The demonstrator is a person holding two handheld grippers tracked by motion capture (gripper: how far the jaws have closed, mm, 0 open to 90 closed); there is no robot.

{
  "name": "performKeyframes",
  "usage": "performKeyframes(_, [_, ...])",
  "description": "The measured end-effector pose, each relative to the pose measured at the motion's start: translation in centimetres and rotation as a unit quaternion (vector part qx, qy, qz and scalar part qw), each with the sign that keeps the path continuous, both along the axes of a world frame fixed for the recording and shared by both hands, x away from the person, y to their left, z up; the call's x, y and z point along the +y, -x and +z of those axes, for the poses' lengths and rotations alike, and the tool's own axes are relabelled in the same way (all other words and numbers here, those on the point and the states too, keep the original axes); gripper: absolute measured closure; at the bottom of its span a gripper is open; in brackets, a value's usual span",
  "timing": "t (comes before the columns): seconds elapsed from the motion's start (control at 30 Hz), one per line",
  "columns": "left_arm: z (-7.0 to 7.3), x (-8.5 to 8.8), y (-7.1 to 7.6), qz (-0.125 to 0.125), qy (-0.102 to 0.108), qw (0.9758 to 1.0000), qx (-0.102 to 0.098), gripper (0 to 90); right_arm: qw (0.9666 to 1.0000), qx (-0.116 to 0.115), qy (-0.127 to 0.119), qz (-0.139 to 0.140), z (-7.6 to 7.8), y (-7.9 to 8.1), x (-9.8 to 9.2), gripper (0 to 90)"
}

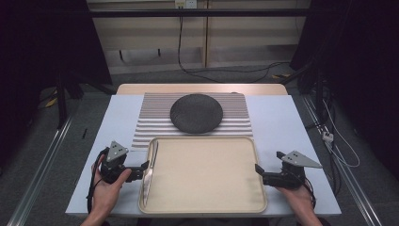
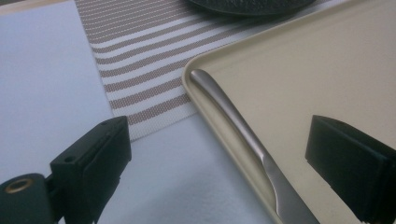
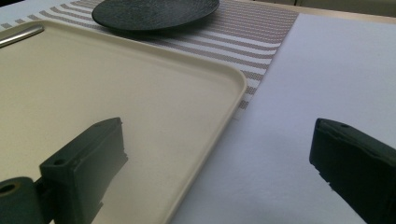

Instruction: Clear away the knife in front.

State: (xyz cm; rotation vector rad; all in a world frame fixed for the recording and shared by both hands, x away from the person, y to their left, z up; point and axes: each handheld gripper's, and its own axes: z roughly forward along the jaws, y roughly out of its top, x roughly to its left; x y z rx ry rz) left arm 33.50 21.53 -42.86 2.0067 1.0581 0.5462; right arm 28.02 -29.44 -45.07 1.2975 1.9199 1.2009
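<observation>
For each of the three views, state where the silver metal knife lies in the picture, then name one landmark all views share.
High view: silver metal knife along the beige tray's left edge.
Left gripper view: knife runs diagonally between the open jaws.
Right gripper view: knife at top left.
Shared landmark: round dark plate on the striped placemat.

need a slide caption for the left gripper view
Open left gripper straddling the beige tray's rim, knife between its jaws.

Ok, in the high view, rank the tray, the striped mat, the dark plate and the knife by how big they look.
1. Tray, clearly largest.
2. Striped mat; the tray and plate cover part of it, so its full extent is unsure.
3. Dark plate.
4. Knife, long but very thin, lying along the tray's left edge.
</observation>
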Motion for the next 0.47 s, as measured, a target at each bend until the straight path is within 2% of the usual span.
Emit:
performKeyframes(0.1, [-0.4, 0.0, 0.2, 0.002, 0.007, 1.0000, 0.005, 6.7, 1.0000, 0.000, 0.001, -0.002, 0.0, 0.0, -0.1, 3.5])
performKeyframes(0.27, [-0.8, 0.8, 0.8, 0.016, 0.007, 0.9998, -0.005, 6.7, 1.0000, -0.003, 0.002, 0.001, 0.1, 0.2, 0.0, 3.5])
performKeyframes(0.47, [-0.7, 1.0, 0.8, 0.011, 0.011, 0.9999, -0.003, 6.5, 1.0000, -0.003, 0.003, -0.002, 0.1, 0.2, 0.0, 3.5])
